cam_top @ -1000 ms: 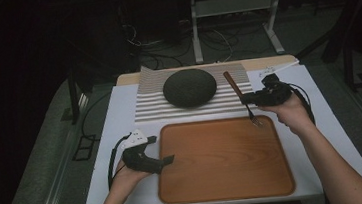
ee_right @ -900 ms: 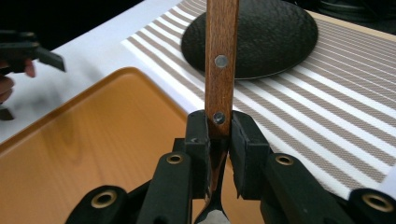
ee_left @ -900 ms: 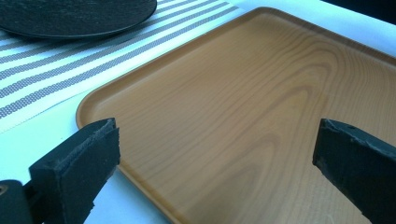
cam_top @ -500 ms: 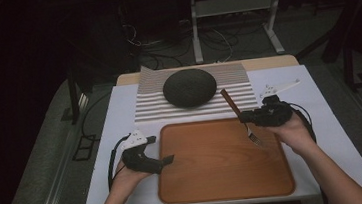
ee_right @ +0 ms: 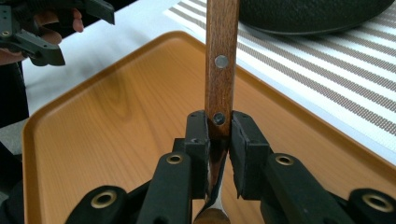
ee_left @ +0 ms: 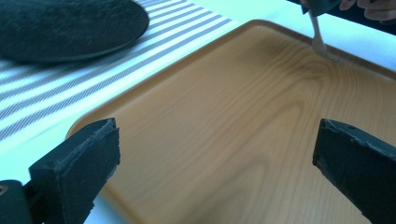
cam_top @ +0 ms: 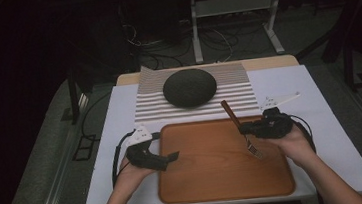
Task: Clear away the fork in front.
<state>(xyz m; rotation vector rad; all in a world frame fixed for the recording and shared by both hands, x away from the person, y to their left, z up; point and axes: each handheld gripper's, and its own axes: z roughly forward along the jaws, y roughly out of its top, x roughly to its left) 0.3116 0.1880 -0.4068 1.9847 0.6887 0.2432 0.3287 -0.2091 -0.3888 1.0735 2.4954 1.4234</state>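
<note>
A person seated at a table works two hand-held grippers over a wooden tray (cam_top: 211,179). The right gripper (cam_top: 246,128) is clamped on a fork (cam_top: 242,131) — its jaws press the wooden handle from both sides, just below the lower of two rivets, as the right gripper view makes plain. The fork hangs tilted over the tray's right half, handle slanting up toward the striped mat (cam_top: 149,105), tines (cam_top: 255,150) pointing down at the wood; from the high view it cannot be told whether they touch the tray, though the left gripper view shows the tips at or just above its surface near the far rim.

The left gripper (cam_top: 172,158) rests at the tray's left edge with its jaws spread wide and nothing between them — bare wood grain shows in the gap. It points across the tray toward the fork, well apart from it.

Behind the tray a dark, domed round object (cam_top: 189,87) sits on the striped mat, which lies on a white sheet (cam_top: 314,99) covering the tabletop.
</note>
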